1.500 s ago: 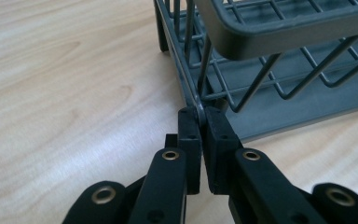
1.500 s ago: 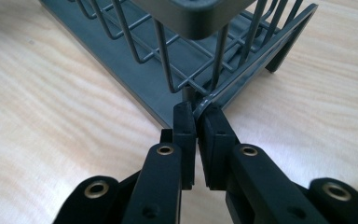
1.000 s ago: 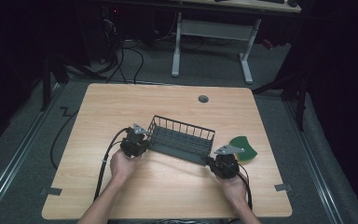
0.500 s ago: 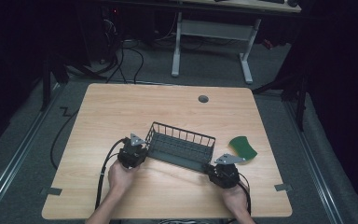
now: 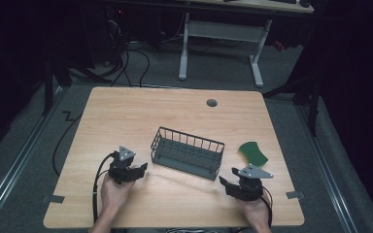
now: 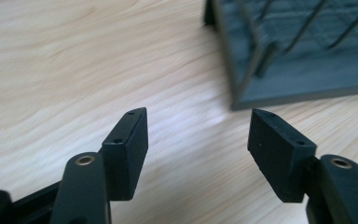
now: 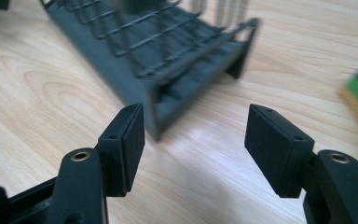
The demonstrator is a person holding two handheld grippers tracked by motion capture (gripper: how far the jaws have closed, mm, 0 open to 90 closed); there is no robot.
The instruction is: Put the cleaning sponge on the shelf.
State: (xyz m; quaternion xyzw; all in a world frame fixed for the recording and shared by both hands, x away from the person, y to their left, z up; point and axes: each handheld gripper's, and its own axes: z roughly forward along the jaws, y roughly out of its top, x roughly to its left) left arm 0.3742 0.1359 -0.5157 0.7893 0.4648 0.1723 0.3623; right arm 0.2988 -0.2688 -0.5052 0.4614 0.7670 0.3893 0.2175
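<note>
1. The dark wire basket (image 5: 188,152) sits on the wooden desk (image 5: 126,116), near its middle, slightly toward the person's edge.
2. The left claw (image 5: 141,169) lies just off the basket's left end, its jaws having just been opening; they stand apart with bare desk between them.
3. The right claw (image 5: 227,181) is near the basket's right front corner, its jaws likewise just opened, holding nothing.
4. A green sponge (image 5: 253,153) lies to the right of the basket.
</note>
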